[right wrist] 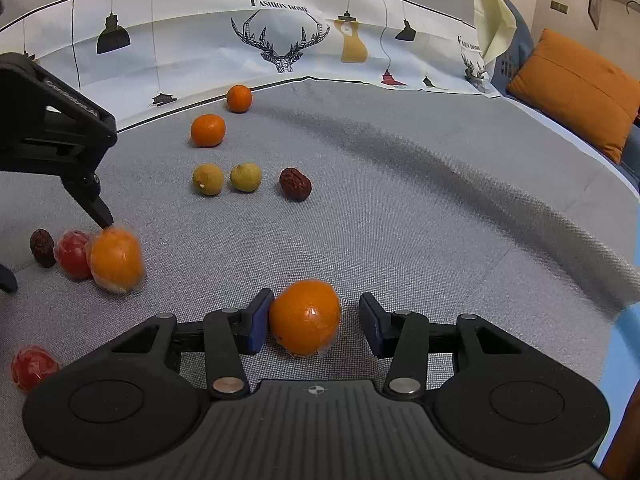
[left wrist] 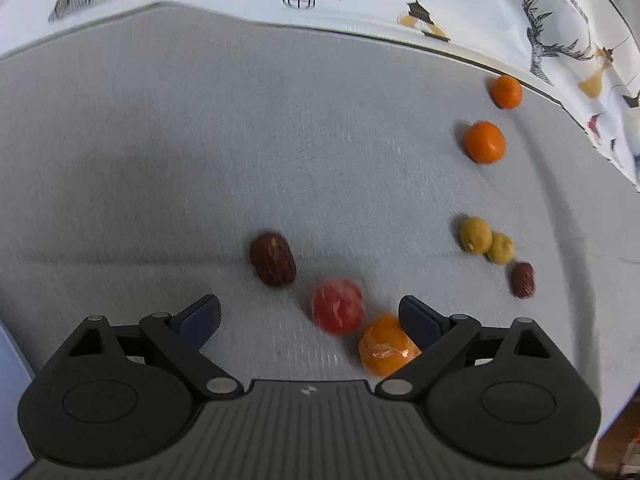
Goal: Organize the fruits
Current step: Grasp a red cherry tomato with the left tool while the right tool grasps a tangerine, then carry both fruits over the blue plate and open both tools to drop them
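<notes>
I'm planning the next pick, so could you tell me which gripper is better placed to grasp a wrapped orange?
Probably the right gripper: its open fingers already bracket a wrapped orange. The left gripper is open too, but its orange sits off-centre against one finger.

Table: tangerines far left; longans nearer; date right of longans; wrapped orange nearest.

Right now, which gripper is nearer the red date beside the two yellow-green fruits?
Left. The left gripper is over the cluster left of that red date; the right gripper sits nearer the camera, around a wrapped orange.
</notes>
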A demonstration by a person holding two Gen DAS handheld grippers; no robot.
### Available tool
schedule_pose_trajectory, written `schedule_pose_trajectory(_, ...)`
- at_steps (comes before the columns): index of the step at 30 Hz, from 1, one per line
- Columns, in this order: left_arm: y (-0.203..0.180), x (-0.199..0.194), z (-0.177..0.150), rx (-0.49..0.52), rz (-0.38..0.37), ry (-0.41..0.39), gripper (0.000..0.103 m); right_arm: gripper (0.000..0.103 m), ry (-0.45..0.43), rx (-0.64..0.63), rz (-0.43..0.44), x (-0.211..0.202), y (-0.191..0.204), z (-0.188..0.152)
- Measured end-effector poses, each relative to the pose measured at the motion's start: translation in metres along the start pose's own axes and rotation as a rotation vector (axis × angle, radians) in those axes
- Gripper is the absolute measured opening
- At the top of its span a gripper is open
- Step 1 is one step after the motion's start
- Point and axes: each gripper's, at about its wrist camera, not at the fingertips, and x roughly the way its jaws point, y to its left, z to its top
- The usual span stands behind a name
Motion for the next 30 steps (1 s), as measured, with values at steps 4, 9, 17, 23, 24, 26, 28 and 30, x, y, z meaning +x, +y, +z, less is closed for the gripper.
schedule_pose_trajectory(4,0.024,-0.002,-0.004,-0.132,0.005,-0.015,0.098,0.049,0.002,0.025,0.001,0.000,-0.002,0.001)
schedule_pose_trajectory(9,0.009,0.000,0.001,-0.082,0.049,-0.019,0.097,0.049,-0.003,0.030,-0.016,0.002,0.001,0.001)
schedule_pose_trajectory(17,-0.010,-0.004,-0.004,-0.027,0.068,-0.030,0.030,0.037,-0.007,0.000,-0.002,0.001,0.005,0.001)
schedule_pose_trajectory(23,-0.003,-0.027,-0.011,-0.018,0.048,-0.040,0.030,0.036,-0.071,0.098,0.022,-0.011,-0.009,0.011)
schedule_pose_trajectory(24,-0.002,-0.035,-0.013,0.002,0.048,-0.051,0.030,0.036,-0.097,0.100,0.022,-0.016,-0.011,0.012)
schedule_pose_trajectory(26,0.003,-0.058,-0.020,0.023,0.017,-0.066,0.030,0.036,-0.140,0.122,0.029,-0.027,-0.019,0.016)
schedule_pose_trajectory(28,0.011,-0.084,-0.028,0.030,-0.015,-0.076,0.030,0.036,-0.156,0.138,0.026,-0.041,-0.030,0.022)
schedule_pose_trajectory(30,0.023,-0.114,-0.038,0.052,-0.041,-0.087,0.030,0.036,-0.166,0.168,0.028,-0.061,-0.044,0.029)
